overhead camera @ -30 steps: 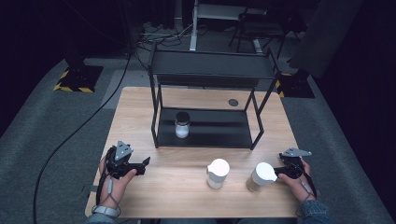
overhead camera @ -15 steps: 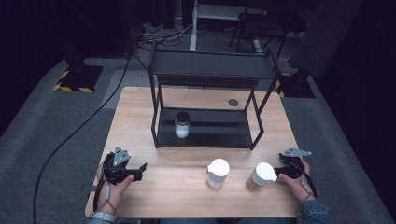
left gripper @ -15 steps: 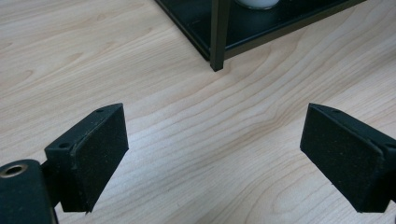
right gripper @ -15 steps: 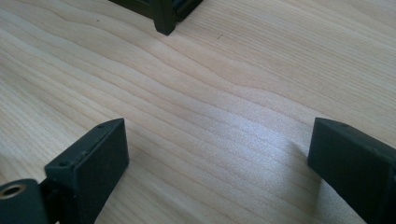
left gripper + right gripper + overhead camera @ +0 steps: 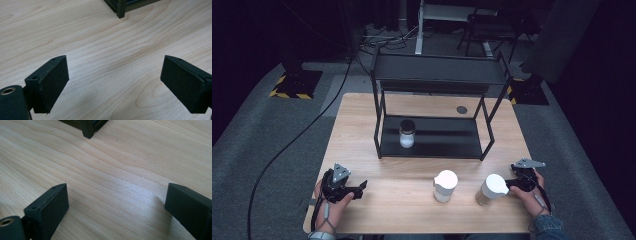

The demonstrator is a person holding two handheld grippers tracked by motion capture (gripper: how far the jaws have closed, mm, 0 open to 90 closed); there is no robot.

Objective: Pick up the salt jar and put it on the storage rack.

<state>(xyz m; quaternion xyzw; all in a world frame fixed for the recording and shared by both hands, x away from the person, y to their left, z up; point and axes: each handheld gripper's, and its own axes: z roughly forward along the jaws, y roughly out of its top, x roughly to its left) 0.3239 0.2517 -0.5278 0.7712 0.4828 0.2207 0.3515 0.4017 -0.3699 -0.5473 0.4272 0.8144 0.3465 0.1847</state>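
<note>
Both tools rest low at the near edge of the desk (image 5: 362,107), the left tool (image 5: 358,187) spread wide over bare wood and the right tool (image 5: 508,186) likewise spread and empty, just beside the white-lidded jar (image 5: 490,190). A second white-lidded jar (image 5: 445,185) stands left of it, and a dark-lidded jar (image 5: 406,133) sits on the lower shelf of the black rack (image 5: 439,75). To take the nearer jar well, I judge the right tool should come in level, straddle the body below the lid and close gently so that it doesn't tip.
</note>
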